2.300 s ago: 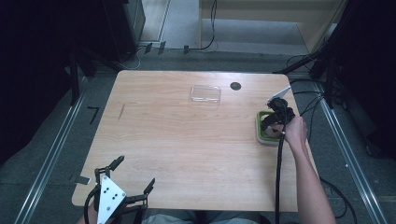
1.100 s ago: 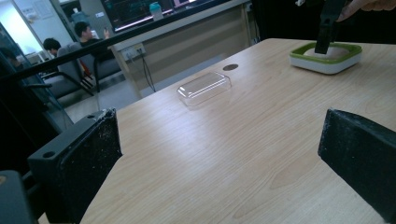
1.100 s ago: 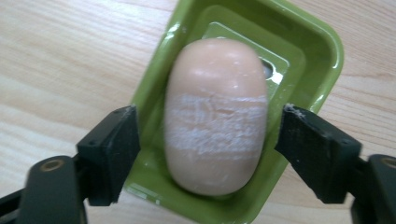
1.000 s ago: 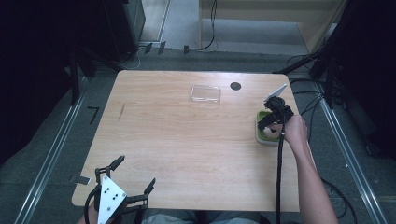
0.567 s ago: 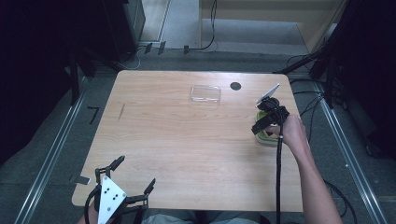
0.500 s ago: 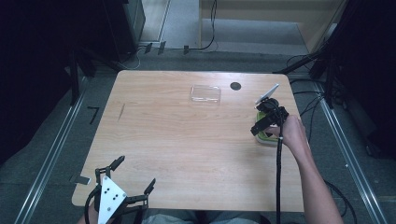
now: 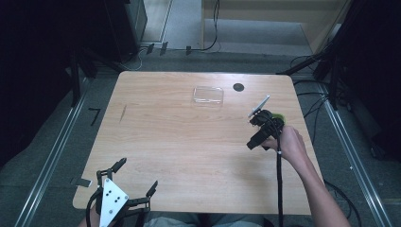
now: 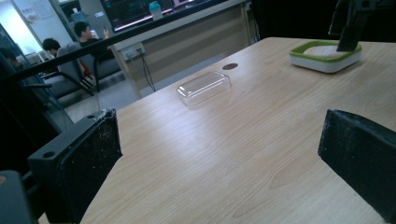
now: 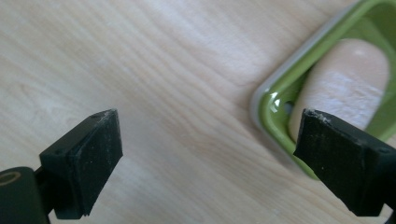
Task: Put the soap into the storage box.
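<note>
Near table's right edge sits a green-rimmed dish [image 9: 275,93] w/ a pale rounded bar [image 9: 341,79] inside. Right gripper [image 7: 263,128] hangs above the wood just beside it, jaws wide apart, holding nothing. Clear plastic lid [image 7: 208,95] lies toward the far edge, dark round spot [image 7: 238,87] close by. Left gripper [image 7: 124,191] at near-left corner of table [image 7: 175,142], jaws spread, empty.

Clear lid [image 8: 204,87] beyond wide-spread tool [image 8: 219,158]

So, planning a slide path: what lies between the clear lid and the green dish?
Bare wood in the left gripper view: nothing sits between the clear lid and green dish.
</note>
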Available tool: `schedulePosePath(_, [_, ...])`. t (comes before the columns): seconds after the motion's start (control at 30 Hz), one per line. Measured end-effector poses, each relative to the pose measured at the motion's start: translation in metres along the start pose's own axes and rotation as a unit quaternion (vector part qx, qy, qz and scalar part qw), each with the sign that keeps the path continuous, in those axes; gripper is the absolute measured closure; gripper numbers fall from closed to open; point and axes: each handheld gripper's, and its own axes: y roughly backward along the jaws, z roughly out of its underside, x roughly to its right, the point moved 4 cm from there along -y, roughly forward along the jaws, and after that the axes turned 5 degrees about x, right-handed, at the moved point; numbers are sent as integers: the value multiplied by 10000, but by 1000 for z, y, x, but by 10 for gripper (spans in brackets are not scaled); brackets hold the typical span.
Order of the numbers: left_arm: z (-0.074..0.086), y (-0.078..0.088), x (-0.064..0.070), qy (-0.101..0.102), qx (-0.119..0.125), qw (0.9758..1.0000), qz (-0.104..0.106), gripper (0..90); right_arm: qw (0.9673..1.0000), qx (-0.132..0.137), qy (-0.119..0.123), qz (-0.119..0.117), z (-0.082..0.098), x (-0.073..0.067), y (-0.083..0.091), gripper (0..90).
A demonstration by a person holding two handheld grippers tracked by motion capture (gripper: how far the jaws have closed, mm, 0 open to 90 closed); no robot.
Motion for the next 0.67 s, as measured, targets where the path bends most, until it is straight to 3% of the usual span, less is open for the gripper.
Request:
schedulePosePath(0.37, [0,0,0,-19,-32,10000,12,0,9984,-243,514,-66,19,-40,-11,76])
schedulePosePath(0.67, [0,-1,0,-16,-32,10000,11,0,9948,-458,889,-174,43,-69,-28,87])
